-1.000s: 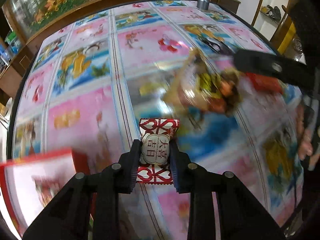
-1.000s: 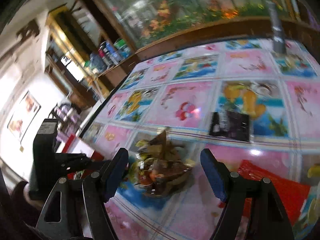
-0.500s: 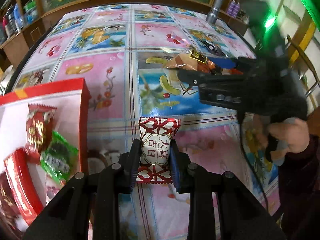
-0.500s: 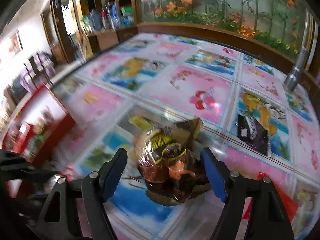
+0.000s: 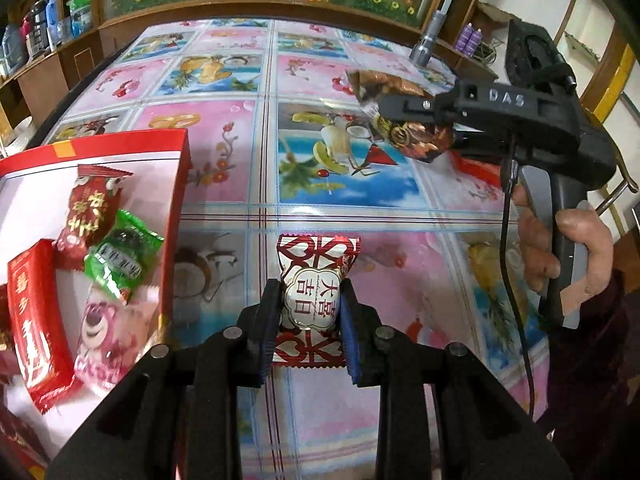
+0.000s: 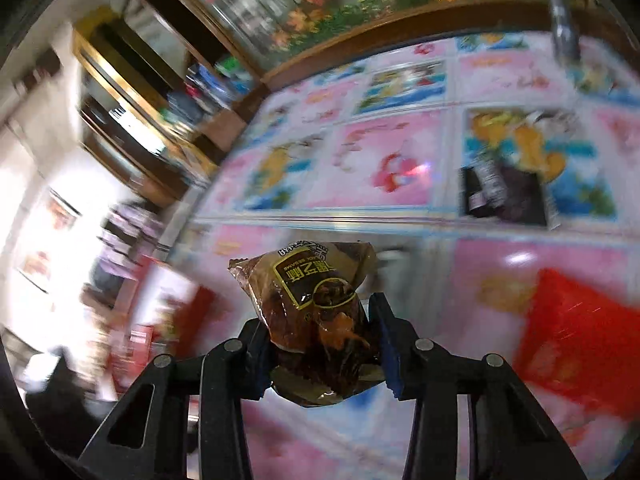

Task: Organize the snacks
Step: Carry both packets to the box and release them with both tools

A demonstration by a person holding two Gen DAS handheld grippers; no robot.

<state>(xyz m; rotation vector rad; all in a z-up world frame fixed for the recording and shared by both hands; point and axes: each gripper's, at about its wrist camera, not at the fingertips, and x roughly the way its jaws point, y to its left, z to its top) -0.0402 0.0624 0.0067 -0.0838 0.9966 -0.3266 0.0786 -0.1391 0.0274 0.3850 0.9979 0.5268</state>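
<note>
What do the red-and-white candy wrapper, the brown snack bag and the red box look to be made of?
Red-and-white candy wrapper: glossy plastic film, probably; it shows glare and serrated crimped ends. Brown snack bag: shiny, partly clear plastic film, creased, with contents showing through. Red box: likely printed cardboard, with thin, stiff, straight walls and a matte white inside.

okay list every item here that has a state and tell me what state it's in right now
Left gripper: shut on red-and-white candy.
Right gripper: closing, brown snack packet between its pads.
Red box: open, holding snacks.
Black packet: lying flat on table.
</note>
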